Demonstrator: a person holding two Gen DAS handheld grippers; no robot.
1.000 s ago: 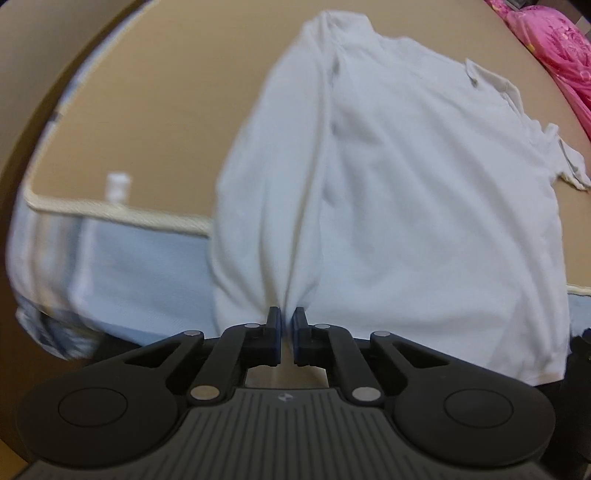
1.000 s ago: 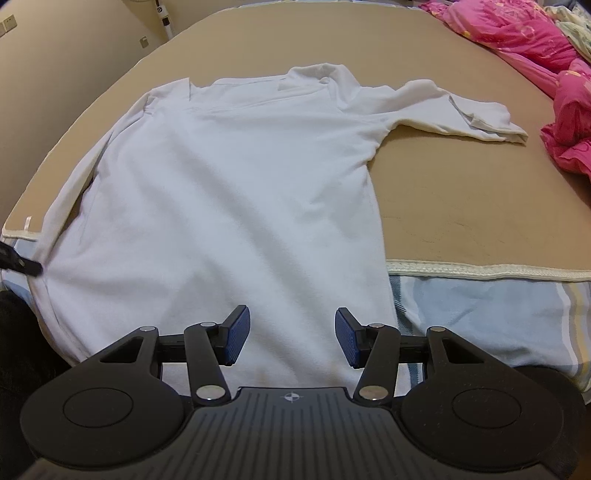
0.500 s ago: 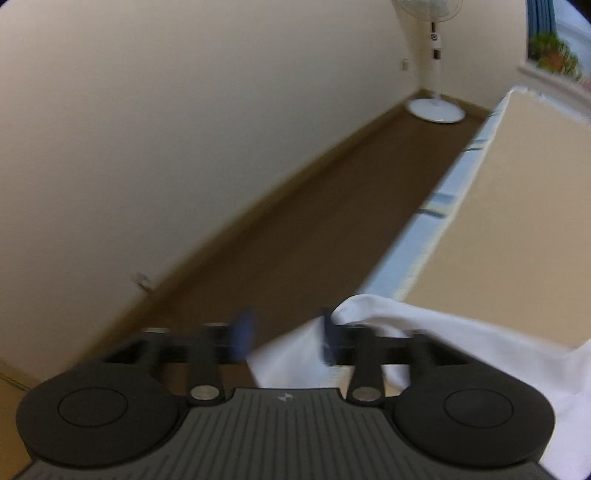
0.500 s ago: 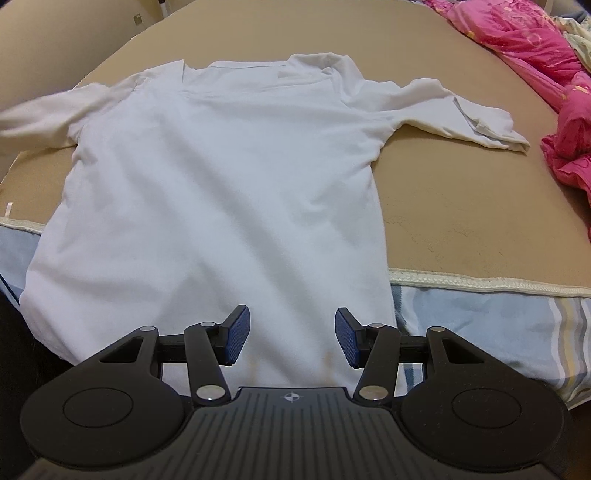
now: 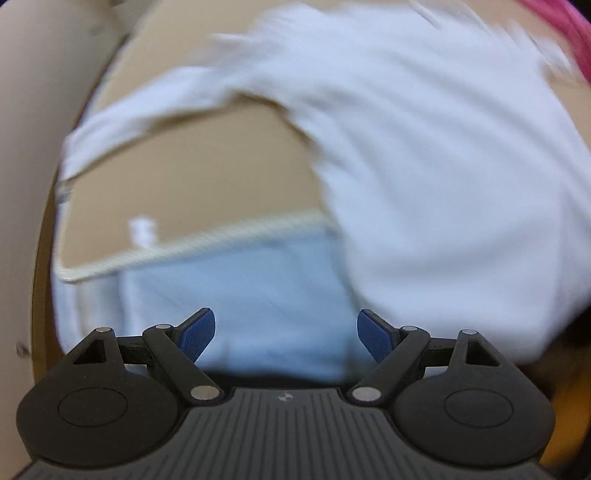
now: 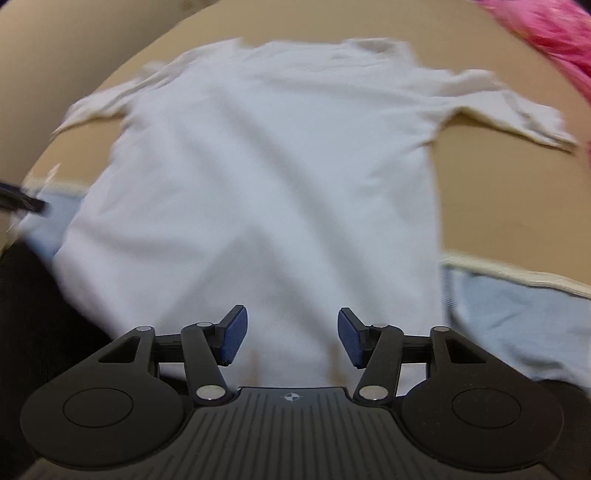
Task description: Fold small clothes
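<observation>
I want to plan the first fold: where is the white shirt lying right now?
The white shirt lies spread flat on the tan bed cover, hem hanging over the near edge. In the right wrist view it fills the centre, with pink bedding at far right.

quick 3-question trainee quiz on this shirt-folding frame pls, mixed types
1. True or false: the left claw grips the white shirt.
2. Which lies at the far right of the bed? A) pink bedding B) a towel C) a pillow
3. Fill in: both sleeves lie spread ____ from the shirt's body.

Key: 1 false, its jaws have just been opening and nothing is between them; 2 A, pink bedding; 3 outward.
</observation>
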